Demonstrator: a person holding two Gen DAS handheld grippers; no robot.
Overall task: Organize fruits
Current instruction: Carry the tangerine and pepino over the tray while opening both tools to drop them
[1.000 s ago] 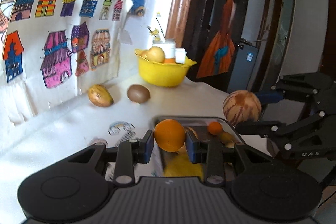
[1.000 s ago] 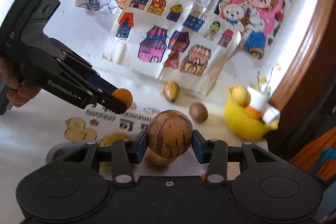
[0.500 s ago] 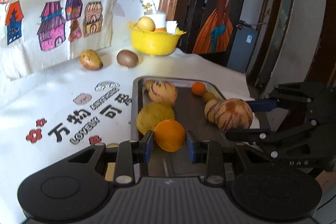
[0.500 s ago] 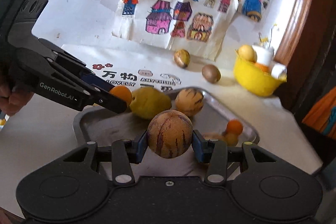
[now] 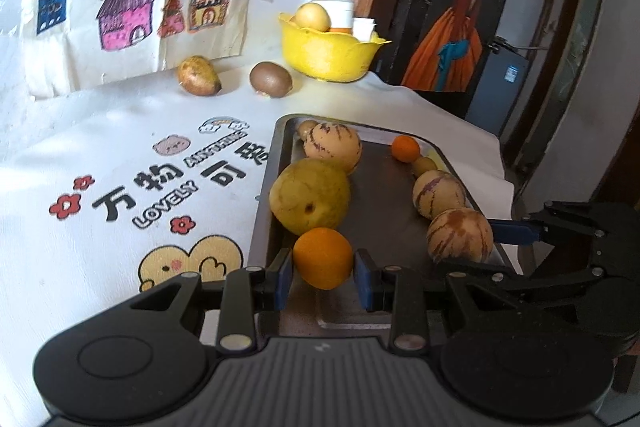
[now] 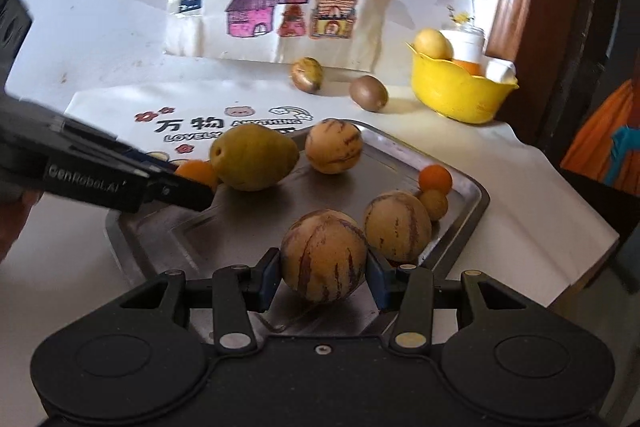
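My left gripper is shut on an orange, held low over the near left corner of the metal tray, just in front of a yellow-green pear. My right gripper is shut on a striped melon over the tray's near right side, beside a second striped melon. A third striped melon, a small orange and a small brown fruit also lie in the tray. The left gripper's orange shows in the right wrist view too.
A yellow bowl with fruit and white cups stands at the back by a wooden frame. A mottled fruit and a kiwi lie on the white printed cloth under children's drawings. The table edge drops off right of the tray.
Both grippers have come down with their fruit from above the table to just over the tray. The tray and its fruit now fill both views.
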